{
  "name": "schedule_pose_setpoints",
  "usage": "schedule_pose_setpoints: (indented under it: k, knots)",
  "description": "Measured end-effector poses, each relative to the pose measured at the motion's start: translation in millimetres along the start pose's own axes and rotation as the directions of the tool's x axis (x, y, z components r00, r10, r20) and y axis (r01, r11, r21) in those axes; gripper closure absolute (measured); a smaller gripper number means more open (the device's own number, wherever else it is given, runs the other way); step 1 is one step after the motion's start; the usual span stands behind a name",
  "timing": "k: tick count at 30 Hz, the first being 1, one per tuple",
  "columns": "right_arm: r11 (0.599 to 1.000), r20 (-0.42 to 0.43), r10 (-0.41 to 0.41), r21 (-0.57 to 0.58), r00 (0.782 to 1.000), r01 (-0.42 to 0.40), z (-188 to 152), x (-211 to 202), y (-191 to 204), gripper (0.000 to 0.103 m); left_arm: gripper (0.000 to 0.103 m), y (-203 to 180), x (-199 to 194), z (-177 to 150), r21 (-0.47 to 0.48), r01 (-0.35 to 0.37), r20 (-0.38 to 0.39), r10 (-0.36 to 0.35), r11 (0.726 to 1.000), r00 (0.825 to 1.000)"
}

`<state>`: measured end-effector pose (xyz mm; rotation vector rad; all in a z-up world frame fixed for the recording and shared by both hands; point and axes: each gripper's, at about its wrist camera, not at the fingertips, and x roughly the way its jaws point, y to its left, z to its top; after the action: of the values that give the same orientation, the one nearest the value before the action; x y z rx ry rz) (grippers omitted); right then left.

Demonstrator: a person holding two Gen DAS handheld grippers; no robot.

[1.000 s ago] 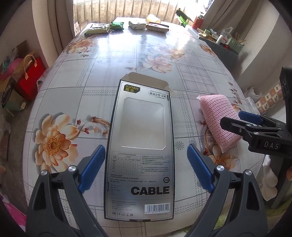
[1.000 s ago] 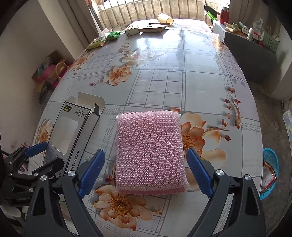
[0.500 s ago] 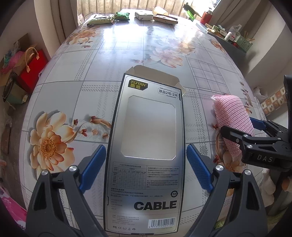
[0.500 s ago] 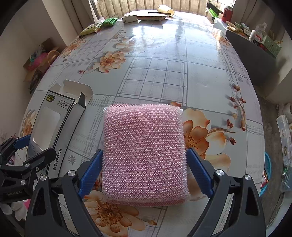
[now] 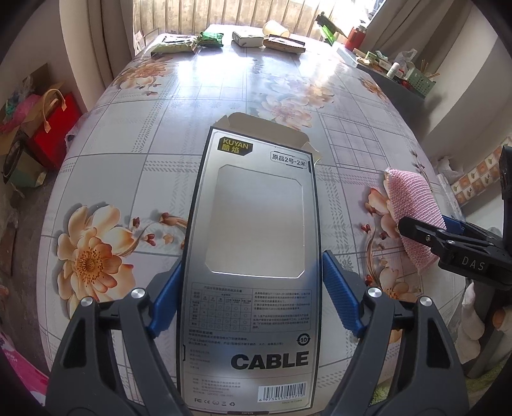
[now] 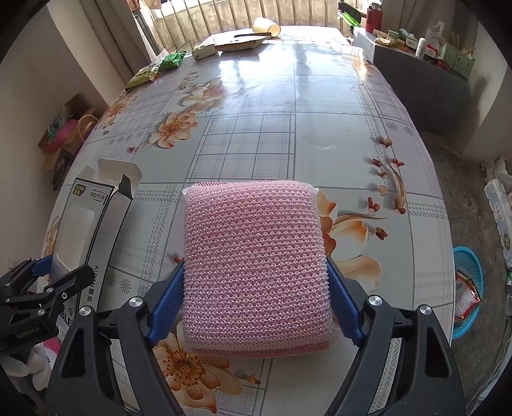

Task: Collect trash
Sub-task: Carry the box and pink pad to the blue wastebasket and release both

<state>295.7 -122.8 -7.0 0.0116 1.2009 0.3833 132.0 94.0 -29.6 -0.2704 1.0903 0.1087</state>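
Note:
A grey cable box (image 5: 256, 224) with a clear window and an open end flap lies flat on the flowered table (image 5: 128, 166). My left gripper (image 5: 252, 265) straddles it, jaws closing, both blue pads (image 5: 339, 297) touching its long sides. To its right a pink mesh sponge (image 6: 256, 256) rests on the table between the closing jaws of my right gripper (image 6: 256, 265), whose pads (image 6: 166, 304) press against the sponge's edges. Each gripper also shows at the edge of the other's view: right gripper (image 5: 422, 233), left gripper (image 6: 48, 275).
At the table's far end lie green packets (image 5: 192, 43), a white box (image 5: 246, 38), a flat brown box (image 5: 284, 43) and a tipped paper cup (image 6: 265, 27). A blue basket (image 6: 470, 256) holding a wrapper stands on the floor at the right. Red bags (image 5: 54, 128) sit left.
Both grippers sank closer over their objects and their jaws narrowed. The pads went from standing apart from the box and the sponge to touching their sides.

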Motion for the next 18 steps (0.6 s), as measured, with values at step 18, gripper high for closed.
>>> schedule_pose_setpoints:
  k: [18]
  knots:
    - [0.662,0.368,-0.146,0.726,0.918,-0.186,-155,-152,-295,0.024,0.026,-284,-23,53,0.429,0.386,-0.115,-0.375,0.817,0.920]
